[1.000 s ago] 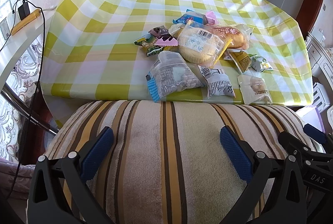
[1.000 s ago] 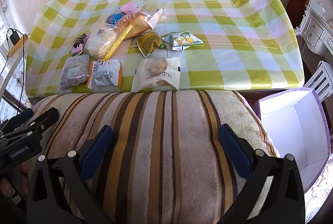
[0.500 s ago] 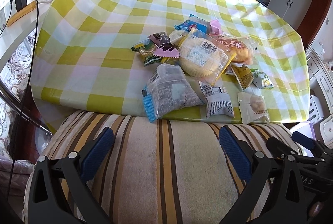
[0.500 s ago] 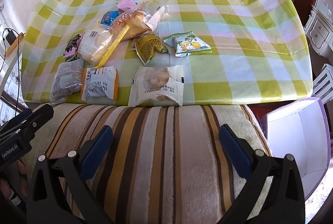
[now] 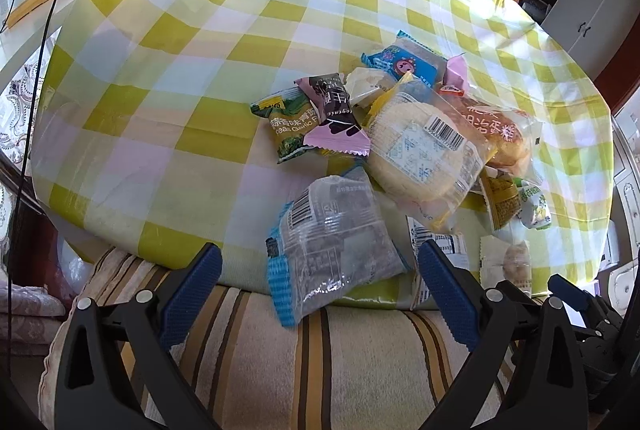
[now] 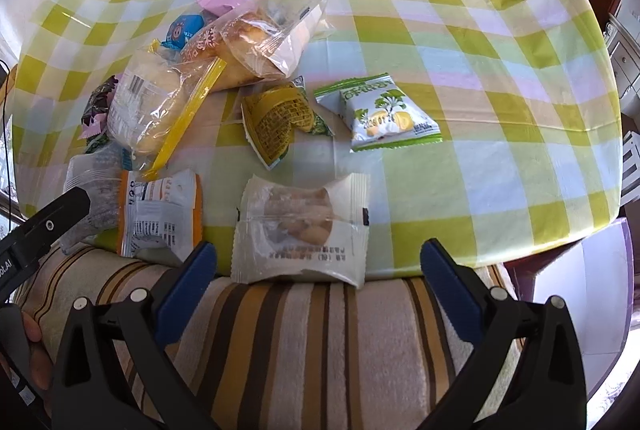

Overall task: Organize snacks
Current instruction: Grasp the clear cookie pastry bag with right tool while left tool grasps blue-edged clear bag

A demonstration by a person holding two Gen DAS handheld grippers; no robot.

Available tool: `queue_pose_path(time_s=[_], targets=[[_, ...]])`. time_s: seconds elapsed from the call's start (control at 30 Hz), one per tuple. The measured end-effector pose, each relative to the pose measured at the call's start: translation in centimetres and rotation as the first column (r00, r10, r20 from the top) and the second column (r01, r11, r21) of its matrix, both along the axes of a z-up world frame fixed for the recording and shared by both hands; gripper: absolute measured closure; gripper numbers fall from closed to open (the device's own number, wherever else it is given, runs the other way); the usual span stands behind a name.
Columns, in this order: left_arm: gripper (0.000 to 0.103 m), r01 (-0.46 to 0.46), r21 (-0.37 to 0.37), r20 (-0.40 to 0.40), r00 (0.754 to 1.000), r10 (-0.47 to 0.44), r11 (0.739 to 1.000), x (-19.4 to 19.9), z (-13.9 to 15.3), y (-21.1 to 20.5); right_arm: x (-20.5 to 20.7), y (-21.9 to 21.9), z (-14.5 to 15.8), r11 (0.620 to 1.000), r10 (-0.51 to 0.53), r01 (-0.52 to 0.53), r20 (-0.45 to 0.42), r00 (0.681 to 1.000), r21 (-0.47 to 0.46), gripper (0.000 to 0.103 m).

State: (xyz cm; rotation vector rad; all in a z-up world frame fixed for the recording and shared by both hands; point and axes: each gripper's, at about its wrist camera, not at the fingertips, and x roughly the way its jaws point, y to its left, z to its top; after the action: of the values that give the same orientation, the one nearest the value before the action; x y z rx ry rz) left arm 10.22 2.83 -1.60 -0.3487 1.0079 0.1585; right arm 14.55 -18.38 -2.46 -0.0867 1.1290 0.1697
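Moved in over the striped cushion (image 5: 320,362) toward the checked table (image 5: 168,78) since a second ago, with the snack pile (image 5: 400,142) now looming larger and the grey packet with the blue edge (image 5: 332,250) lined up between the left gripper (image 5: 320,294) pads, jaws wide but easing inward, nothing touched. Right gripper (image 6: 316,282) likewise spread and empty, closing on the white pastry packet (image 6: 304,230) at the table's near edge. Approach nearly finished, first picks likely next, sorting itself not yet begun.
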Motion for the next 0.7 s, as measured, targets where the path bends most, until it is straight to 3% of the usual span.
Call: queue_pose_path(time_s=[0.13,0.23,0.33,0.47,0.7], targets=[[0.030,0.011,-0.004,-0.042,0.999,-0.011,1.000,1.0,-1.0,-0.1,1.3,0.8,-0.9,0.999,0.002,-0.003,-0.027,1.000,-0.043,0.001],[0.036,0.035,-0.015,-0.045,0.998,-0.036,0.999,1.2,-1.2,-0.3,1.7,0.9,-1.6,0.999,0.005,-0.007,-0.050,0.999,-0.051,0.005],[0.048,0.047,-0.033,-0.027,0.998,-0.048,0.998,0.9,-1.1,-0.4,1.5,0.8,-1.4,1.000,0.011,-0.012,-0.039,0.999,-0.027,0.019],[0.055,0.043,-0.047,-0.003,0.999,-0.043,0.998,0.3,-0.7,-0.3,1.0,0.8,-0.8,1.000,0.022,-0.022,-0.021,1.000,-0.019,0.046],[0.062,0.033,-0.069,0.042,0.999,-0.030,0.997,-1.1,0.5,-0.3,0.1,-0.3,0.3,0.999,0.015,-0.014,-0.012,1.000,0.039,0.050]])
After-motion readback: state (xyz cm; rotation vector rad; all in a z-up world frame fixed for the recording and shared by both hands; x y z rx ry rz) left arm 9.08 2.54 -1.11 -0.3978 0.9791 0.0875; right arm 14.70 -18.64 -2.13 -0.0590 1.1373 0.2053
